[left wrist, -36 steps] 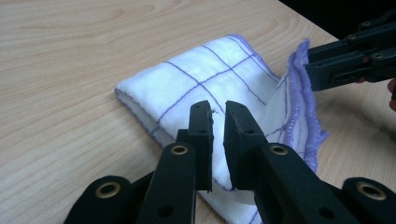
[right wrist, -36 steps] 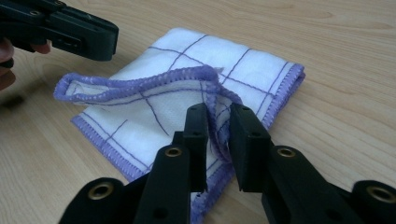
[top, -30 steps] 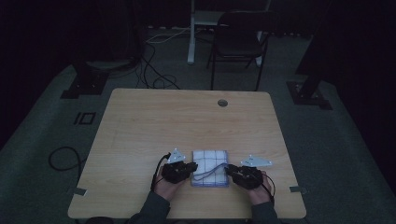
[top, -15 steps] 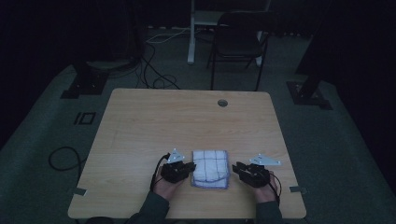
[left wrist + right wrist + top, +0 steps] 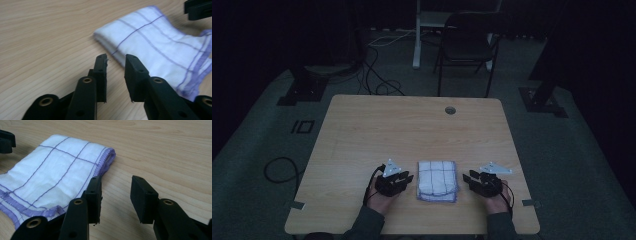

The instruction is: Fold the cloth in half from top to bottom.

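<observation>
Folded cloth (image 5: 438,180) noted near front edge of table (image 5: 412,130): white woven fabric with thin purple grid lines and purple stitched hem, soft, layered, roughly rectangular, one edge rounded by the fold. Table top of pale wood-grain laminate, smooth, with small round grommet (image 5: 450,110) toward far side.

Left tool (image 5: 406,178) seen just beside cloth's left edge, right tool (image 5: 468,178) just beside its right edge; cloth between the two, lying flat on table. In left gripper view, left tool (image 5: 115,65) with black, flat, blocky jaws parted, jaws just been opening, nothing between them but bare table; near corner of cloth (image 5: 160,47) just ahead of tips. In right gripper view, right tool (image 5: 116,185) parted wider, also just been opening, gap empty; hemmed edge of cloth (image 5: 57,177) beside and partly behind left jaw. Contact between that jaw and cloth not resolvable.

Both hands low over table, forearms in from bottom of high view, tools pointed inward toward cloth.
</observation>
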A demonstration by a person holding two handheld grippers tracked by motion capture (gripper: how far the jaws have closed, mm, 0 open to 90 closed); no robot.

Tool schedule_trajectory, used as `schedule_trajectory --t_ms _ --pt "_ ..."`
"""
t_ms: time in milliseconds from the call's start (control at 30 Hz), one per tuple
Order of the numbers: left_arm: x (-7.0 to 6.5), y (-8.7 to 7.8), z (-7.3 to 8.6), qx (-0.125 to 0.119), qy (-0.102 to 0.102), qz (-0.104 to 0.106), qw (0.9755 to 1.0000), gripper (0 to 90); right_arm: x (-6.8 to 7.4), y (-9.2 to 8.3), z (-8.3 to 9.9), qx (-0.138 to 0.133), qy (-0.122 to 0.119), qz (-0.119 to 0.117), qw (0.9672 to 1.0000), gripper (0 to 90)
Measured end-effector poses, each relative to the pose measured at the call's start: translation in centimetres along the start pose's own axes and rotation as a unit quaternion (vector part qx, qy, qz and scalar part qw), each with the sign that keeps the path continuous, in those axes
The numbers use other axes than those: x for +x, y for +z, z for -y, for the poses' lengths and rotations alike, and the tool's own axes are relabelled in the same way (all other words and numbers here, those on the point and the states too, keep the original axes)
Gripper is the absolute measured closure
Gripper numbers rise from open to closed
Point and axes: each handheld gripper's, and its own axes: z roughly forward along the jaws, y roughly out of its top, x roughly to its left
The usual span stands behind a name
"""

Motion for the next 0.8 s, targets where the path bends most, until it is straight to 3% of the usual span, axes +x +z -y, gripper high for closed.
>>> schedule_trajectory --t_ms 200,267,367,500,633,800 --pt "1.1 -0.7 0.6 0.005 -0.007 -0.016 0.9998 67.3 -0.2 0.1 -0.1 0.0 0.002 0.003 1.0 61.0" --pt "1.3 -0.9 0.7 0.007 -0.004 -0.033 0.9994 65.2 -0.4 0.2 -0.3 -0.001 0.004 0.005 1.0 60.9" --pt "1.7 -1.1 0.8 0.013 0.01 -0.067 0.9976 62.9 -0.7 0.4 -0.6 -0.006 0.013 0.008 0.9999 60.6" --pt "2.3 -1.4 1.0 0.021 0.012 -0.097 0.995 61.7 -0.8 1.1 -1.1 -0.011 0.014 0.018 0.9997 59.9" --pt "2.9 -1.6 1.0 0.022 0.008 -0.113 0.9934 61.0 -1.0 2.2 -1.3 -0.005 0.001 0.038 0.9993 59.5" --pt "3.8 -2.2 0.9 0.019 -0.002 -0.128 0.9915 59.8 -1.6 2.4 -1.0 -0.003 0.014 0.058 0.9982 59.0"
